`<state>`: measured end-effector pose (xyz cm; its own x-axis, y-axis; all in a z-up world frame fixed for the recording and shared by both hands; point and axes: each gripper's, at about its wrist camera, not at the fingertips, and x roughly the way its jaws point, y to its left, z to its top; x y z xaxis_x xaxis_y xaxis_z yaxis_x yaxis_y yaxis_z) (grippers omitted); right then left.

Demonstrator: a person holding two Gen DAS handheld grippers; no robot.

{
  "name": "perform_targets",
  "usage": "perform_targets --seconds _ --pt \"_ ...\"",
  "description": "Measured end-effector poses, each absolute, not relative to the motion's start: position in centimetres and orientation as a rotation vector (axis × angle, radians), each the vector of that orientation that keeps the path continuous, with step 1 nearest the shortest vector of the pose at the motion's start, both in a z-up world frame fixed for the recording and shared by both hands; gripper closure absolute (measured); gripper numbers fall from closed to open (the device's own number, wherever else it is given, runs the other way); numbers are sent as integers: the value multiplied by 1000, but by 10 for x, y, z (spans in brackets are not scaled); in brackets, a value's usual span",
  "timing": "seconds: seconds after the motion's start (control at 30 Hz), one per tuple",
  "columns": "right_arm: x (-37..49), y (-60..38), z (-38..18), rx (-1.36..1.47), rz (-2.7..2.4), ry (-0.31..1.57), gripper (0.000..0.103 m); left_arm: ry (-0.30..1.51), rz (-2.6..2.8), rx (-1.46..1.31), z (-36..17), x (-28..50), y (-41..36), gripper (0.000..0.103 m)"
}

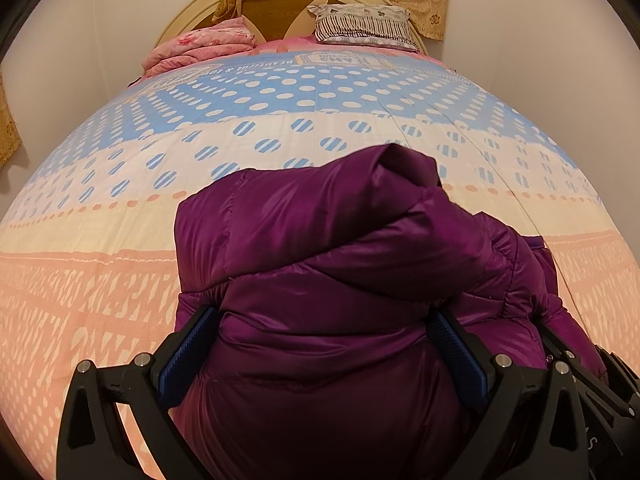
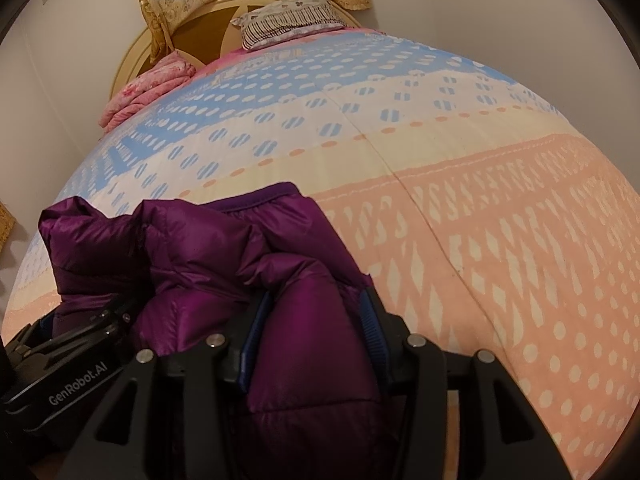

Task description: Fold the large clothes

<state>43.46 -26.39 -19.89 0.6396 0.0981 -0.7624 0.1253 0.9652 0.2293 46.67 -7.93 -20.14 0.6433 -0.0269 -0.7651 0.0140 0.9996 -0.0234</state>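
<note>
On bed (image 1: 120, 280): purple jacket (image 1: 320, 248), bunched.
Left gripper (image 1: 324, 340): clamped wide around jacket bulk.
Right gripper (image 2: 312, 320): pinching jacket's edge for folding.

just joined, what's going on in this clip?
A person with a handheld gripper in each hand is folding a purple puffer jacket on a bed with a dotted blue, cream and pink bedspread. The left gripper has a thick bunch of the jacket between its blue pads; the right gripper is clamped on another bunch beside it. The jacket is bundled up at the near edge, not yet a flat fold. A striped pillow and a pink quilt lie by the headboard.
</note>
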Motion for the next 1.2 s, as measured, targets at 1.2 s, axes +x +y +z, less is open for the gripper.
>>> perform_targets --seconds 1.2 --pt "389 -289 -203 329 161 868 30 899 -266 -183 -209 355 -2 1"
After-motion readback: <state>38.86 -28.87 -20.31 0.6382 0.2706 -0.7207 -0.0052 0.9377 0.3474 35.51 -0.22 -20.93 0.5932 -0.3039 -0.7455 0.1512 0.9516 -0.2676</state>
